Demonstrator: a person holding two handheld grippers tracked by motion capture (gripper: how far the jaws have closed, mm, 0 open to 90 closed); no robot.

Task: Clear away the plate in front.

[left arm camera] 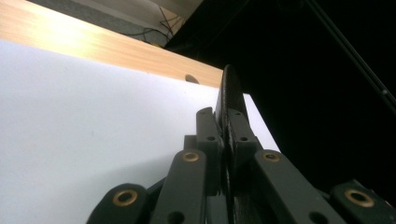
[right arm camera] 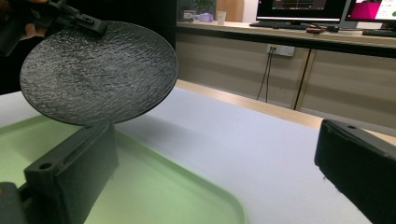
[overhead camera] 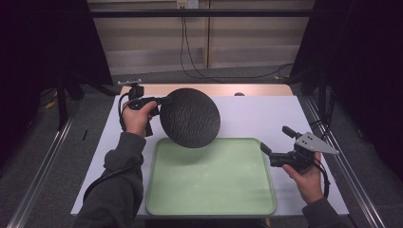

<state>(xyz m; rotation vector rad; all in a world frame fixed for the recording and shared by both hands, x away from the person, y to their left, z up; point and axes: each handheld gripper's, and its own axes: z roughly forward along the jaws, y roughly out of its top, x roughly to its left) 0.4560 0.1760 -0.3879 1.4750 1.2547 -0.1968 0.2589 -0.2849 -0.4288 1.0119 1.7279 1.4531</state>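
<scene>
A round black plate (overhead camera: 190, 118) with a rough, pebbled surface hangs tilted in the air over the far left corner of a light green tray (overhead camera: 211, 183). My left gripper (overhead camera: 164, 100) is shut on the plate's rim at its left edge. In the left gripper view the plate (left arm camera: 229, 91) is edge-on between the closed jaws of my left gripper (left arm camera: 224, 122). My right gripper (overhead camera: 274, 141) stands open at the tray's right side, with nothing between its jaws. The right gripper view shows the plate (right arm camera: 100, 70) above the tray (right arm camera: 154, 186), with my left gripper (right arm camera: 86, 21) on its top rim.
A white sheet (overhead camera: 266, 114) covers the wooden table (overhead camera: 223, 90) under the tray. A dark round hole (overhead camera: 239, 94) sits in the wood at the far edge. Cables (overhead camera: 190, 61) run across the floor beyond. Metal rails (overhead camera: 40, 166) flank the table.
</scene>
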